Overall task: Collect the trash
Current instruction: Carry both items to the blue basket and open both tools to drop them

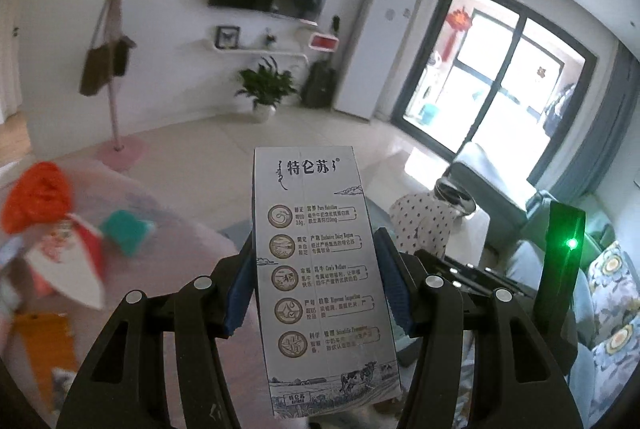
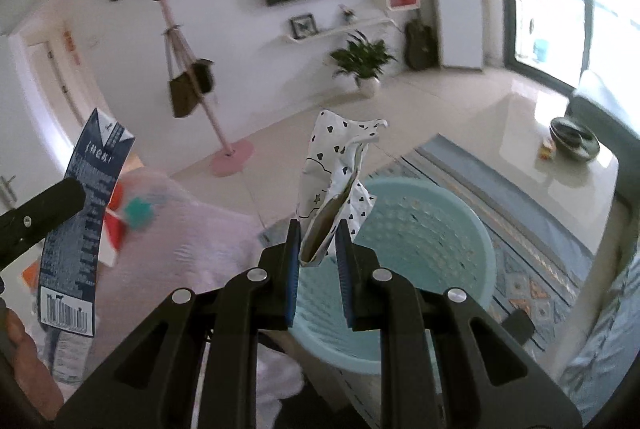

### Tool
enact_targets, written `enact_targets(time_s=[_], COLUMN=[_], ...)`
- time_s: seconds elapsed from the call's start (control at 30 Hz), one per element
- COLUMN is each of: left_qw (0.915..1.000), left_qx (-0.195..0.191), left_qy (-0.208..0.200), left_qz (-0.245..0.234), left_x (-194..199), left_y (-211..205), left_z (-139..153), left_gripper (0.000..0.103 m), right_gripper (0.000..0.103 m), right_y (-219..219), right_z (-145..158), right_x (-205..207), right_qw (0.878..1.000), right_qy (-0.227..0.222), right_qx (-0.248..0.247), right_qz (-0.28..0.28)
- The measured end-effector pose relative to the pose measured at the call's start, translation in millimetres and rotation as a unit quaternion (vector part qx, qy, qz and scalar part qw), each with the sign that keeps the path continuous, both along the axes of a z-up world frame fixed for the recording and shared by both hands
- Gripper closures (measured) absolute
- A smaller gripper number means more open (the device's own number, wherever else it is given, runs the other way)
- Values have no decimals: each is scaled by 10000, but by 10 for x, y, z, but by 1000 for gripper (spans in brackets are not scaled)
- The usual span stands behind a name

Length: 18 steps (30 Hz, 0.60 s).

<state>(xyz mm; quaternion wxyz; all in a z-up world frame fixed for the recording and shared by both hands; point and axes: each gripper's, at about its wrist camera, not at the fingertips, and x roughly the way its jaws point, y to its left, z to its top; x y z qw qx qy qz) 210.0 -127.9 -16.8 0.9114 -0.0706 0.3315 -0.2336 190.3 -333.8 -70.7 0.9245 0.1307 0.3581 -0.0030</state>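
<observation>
My left gripper (image 1: 316, 281) is shut on a tall silver milk carton (image 1: 320, 269) with Chinese print, held upright in the air. The same carton (image 2: 80, 217) shows its blue side at the left of the right wrist view, with the left gripper's arm (image 2: 36, 217) on it. My right gripper (image 2: 318, 249) is shut on a crumpled white wrapper with black hearts (image 2: 340, 181), held above a light blue plastic basket (image 2: 420, 261). The wrapper (image 1: 420, 225) also shows in the left wrist view.
A pale plastic bag (image 2: 192, 249) with red, white and teal trash (image 1: 72, 229) sits at the left. A patterned blue rug (image 2: 520, 229), a white low table with a dark bowl (image 2: 574, 139), a sofa with cushions (image 1: 608, 293), a coat stand (image 2: 180, 69) and a potted plant (image 1: 266, 89) surround them.
</observation>
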Motion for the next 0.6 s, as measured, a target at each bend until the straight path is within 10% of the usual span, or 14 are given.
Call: enact_targets(time_s=[0.6], left_qw=[9927], left_qx=[-41], left_qy=[1170], left_qz=[-289], left_x=[700], left_y=[-654], left_z=[-923], left_gripper=[44], right_gripper=[75], right_y=[-477], right_z=[-824], right_x=[260], right_qw=[9927], right_qy=[1108], right_qx=[205], right_qz=[-430])
